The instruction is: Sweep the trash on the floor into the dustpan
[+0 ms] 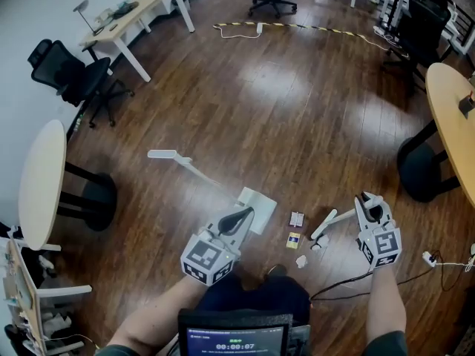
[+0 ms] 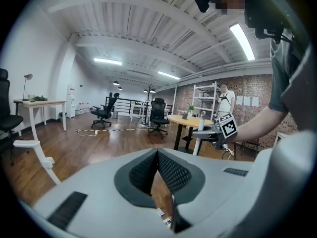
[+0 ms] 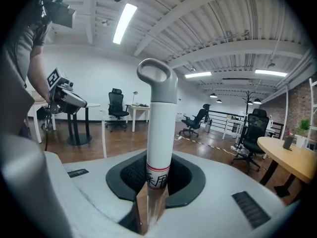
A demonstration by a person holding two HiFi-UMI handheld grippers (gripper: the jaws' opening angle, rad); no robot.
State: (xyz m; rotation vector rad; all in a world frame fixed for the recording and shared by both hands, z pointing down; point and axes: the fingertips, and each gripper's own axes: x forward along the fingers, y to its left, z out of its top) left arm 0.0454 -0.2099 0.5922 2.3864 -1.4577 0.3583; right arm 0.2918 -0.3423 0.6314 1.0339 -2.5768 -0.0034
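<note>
Wide bare wood floor [image 1: 297,102] lies ahead; right claw [image 1: 369,203] clamps broom handle [image 3: 158,128], left claw [image 1: 242,215] pinched together.

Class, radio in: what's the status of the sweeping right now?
Left gripper shut on dustpan. Right gripper shut on brush handle. Trash on floor between them, unswept. Nothing blocks it.

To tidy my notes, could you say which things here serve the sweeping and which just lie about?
Job: dustpan, brush in the right gripper, red-white card, yellow card, crumpled scrap.
Lying about: office chair, desk, round table, black cable.
</note>
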